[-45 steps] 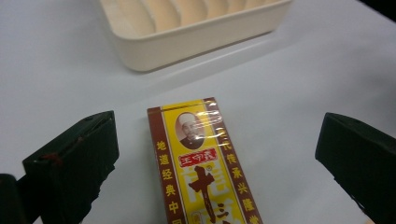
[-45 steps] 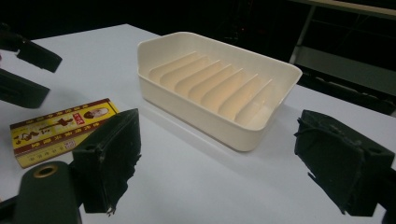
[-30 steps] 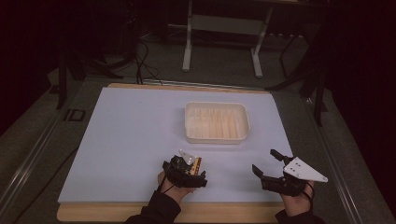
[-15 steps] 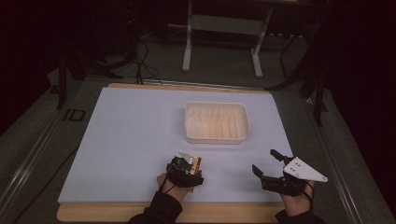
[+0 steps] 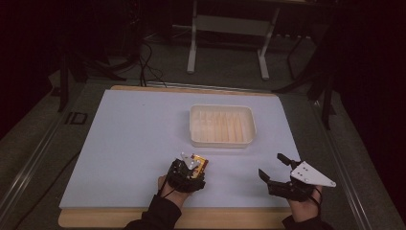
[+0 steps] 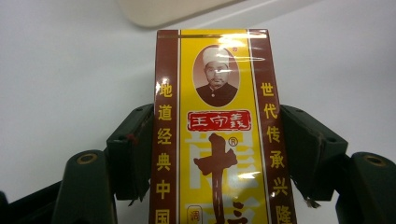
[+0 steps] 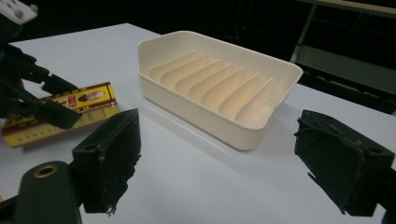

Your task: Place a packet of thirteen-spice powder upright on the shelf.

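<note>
A flat yellow-and-brown packet box (image 6: 217, 130) with red and yellow print lies on the white table. My left gripper (image 6: 217, 154) is shut on it, a black pad pressing each long side; its jaws have just been closing around the box. From above, the box (image 5: 201, 165) sticks out ahead of the left gripper (image 5: 189, 171) near the front edge. My right gripper (image 5: 271, 165) rests at the front right, open, with nothing between its fingers. In the right gripper view its jaws (image 7: 219, 158) frame a cream ribbed tray (image 7: 219, 121), with the box (image 7: 79, 105) at left.
The cream tray (image 5: 221, 108) stands in the middle right of the white tabletop (image 5: 129, 134); it holds nothing but its ribs. A wooden edge (image 5: 95, 218) runs along the table front. Dark floor, cables and a metal stand lie beyond the far side.
The left gripper's jaws have come together on the box, which stays in nearly the same spot. The right gripper has not moved.
</note>
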The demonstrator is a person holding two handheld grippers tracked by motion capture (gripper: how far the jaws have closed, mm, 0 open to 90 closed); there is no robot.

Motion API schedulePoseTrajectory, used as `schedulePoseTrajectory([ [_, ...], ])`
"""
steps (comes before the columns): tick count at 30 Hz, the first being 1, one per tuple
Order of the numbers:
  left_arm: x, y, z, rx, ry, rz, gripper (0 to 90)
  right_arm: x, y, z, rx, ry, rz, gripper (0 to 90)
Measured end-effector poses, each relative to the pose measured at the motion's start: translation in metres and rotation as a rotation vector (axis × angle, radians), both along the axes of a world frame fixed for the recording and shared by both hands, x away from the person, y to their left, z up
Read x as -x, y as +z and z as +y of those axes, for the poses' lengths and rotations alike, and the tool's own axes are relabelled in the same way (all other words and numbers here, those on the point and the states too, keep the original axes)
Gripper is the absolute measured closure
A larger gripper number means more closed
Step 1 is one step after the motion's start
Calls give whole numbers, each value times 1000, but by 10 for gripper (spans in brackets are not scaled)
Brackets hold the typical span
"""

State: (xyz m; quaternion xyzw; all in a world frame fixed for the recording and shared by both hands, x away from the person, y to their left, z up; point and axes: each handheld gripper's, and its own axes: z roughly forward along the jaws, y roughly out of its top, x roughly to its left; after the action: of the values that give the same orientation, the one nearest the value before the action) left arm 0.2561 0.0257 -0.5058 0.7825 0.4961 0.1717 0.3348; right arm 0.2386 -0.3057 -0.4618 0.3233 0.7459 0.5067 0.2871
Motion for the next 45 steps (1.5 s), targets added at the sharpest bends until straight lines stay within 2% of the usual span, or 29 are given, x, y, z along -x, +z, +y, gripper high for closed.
schedulePoseTrajectory([
  [3, 3, 8, 3, 30, -24, -22, 332, 0, 0, 0, 0, -2, 2, 144],
  [4, 4, 11, 4, 53, -42, -26, 332, 0, 0, 0, -2, -3, 3, 144],
  [6, 6, 15, 5, 64, -51, -44, 332, 0, 0, 0, 0, -1, 2, 144],
  [7, 6, 18, 6, 84, -72, -52, 332, 0, 0, 0, -1, -1, 2, 144],
  [9, 6, 20, 6, 90, -79, -61, 333, 0, 0, 0, -5, 1, 2, 144],
  [10, 6, 22, 7, 114, -121, -77, 332, 0, 0, 1, -7, 1, 1, 144],
  [12, 6, 22, 8, 118, -138, -92, 333, 0, 0, 0, -13, 3, 1, 144],
  [16, 7, 22, 8, 131, -172, -120, 333, 1, 1, 0, -57, 22, 18, 144],
  [17, 9, 22, 8, 148, -188, -146, 332, 2, 2, 0, -65, 25, 22, 144],
  [18, 9, 22, 8, 148, -188, -146, 333, 2, 2, 1, -75, 28, 23, 144],
  [19, 11, 23, 7, 165, -217, -182, 333, 3, 3, 2, -79, 24, 17, 144],
  [21, 14, 25, 6, 185, -232, -214, 333, 5, 3, 4, -58, 13, -13, 143],
  [22, 15, 26, 7, 201, -232, -226, 333, 7, 4, 5, -66, 19, -14, 136],
  [23, 15, 27, 6, 210, -234, -231, 332, 7, 6, 6, -75, 22, -6, 137],
  [30, 17, 30, 7, 270, -282, -338, 332, 11, 16, 13, -74, 42, 11, 144],
  [32, 16, 29, 7, 282, -277, -352, 332, 13, 19, 15, -83, 52, 15, 144],
  [34, 14, 27, 9, 327, -296, -351, 332, 14, 24, 19, -83, 57, 40, 144],
  [36, 12, 24, 8, 341, -302, -365, 332, 14, 29, 22, -121, 71, 81, 144],
  [40, 11, 23, 7, 384, -310, -391, 333, 15, 41, 26, -174, 80, 73, 144],
  [42, 11, 23, 7, 403, -313, -404, 333, 16, 48, 29, -187, 80, 50, 144],
  [45, 11, 22, 8, 440, -310, -424, 333, 17, 55, 35, -250, 92, 68, 134],
])
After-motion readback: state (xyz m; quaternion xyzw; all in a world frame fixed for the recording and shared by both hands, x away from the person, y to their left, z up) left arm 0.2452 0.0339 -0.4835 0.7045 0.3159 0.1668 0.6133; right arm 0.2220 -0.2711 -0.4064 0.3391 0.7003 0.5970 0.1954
